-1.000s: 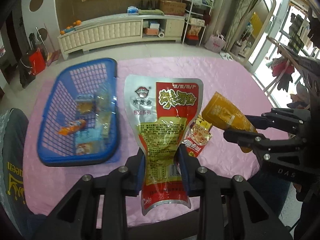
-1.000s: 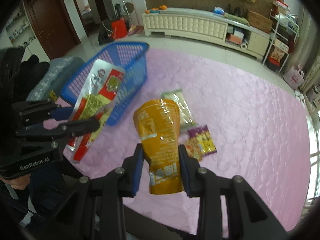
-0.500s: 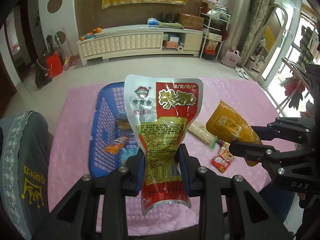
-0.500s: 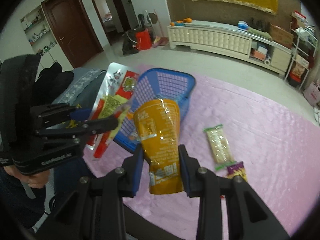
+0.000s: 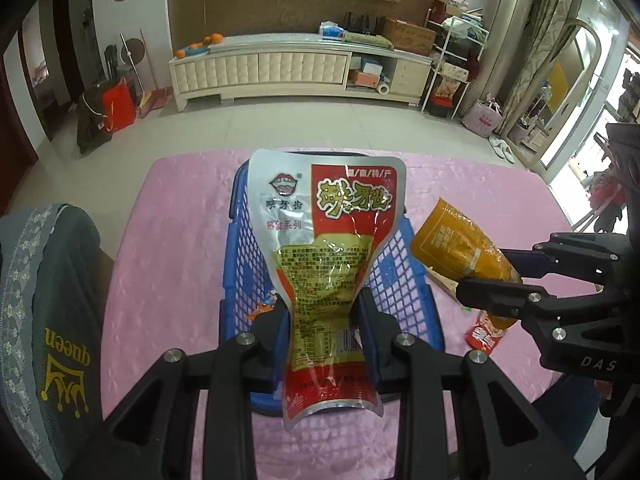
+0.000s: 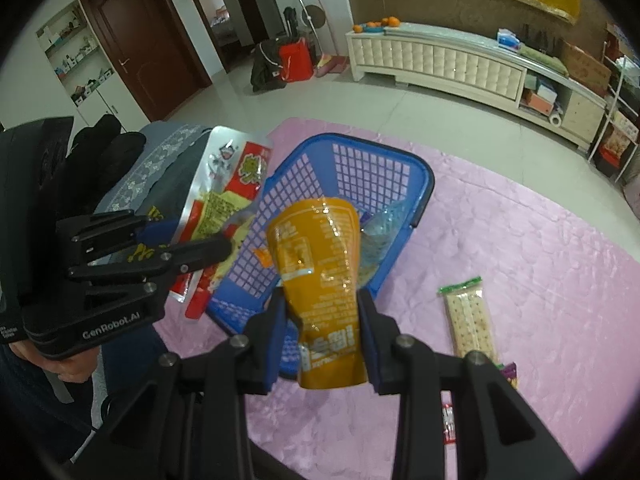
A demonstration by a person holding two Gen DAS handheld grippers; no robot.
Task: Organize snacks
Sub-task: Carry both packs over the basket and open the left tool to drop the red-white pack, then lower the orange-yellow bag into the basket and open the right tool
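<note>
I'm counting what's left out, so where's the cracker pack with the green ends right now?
In the right wrist view the cracker pack lies flat on the pink tablecloth, right of the blue basket, outside it.

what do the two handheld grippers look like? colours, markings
Both are matte black with angular linkage arms, silver round bolts at the pivots and blue pads on the fingers. The left gripper body reads "GenRobot.AI" in white in the right wrist view; the right gripper body reads "DAS" in the left wrist view.
</note>
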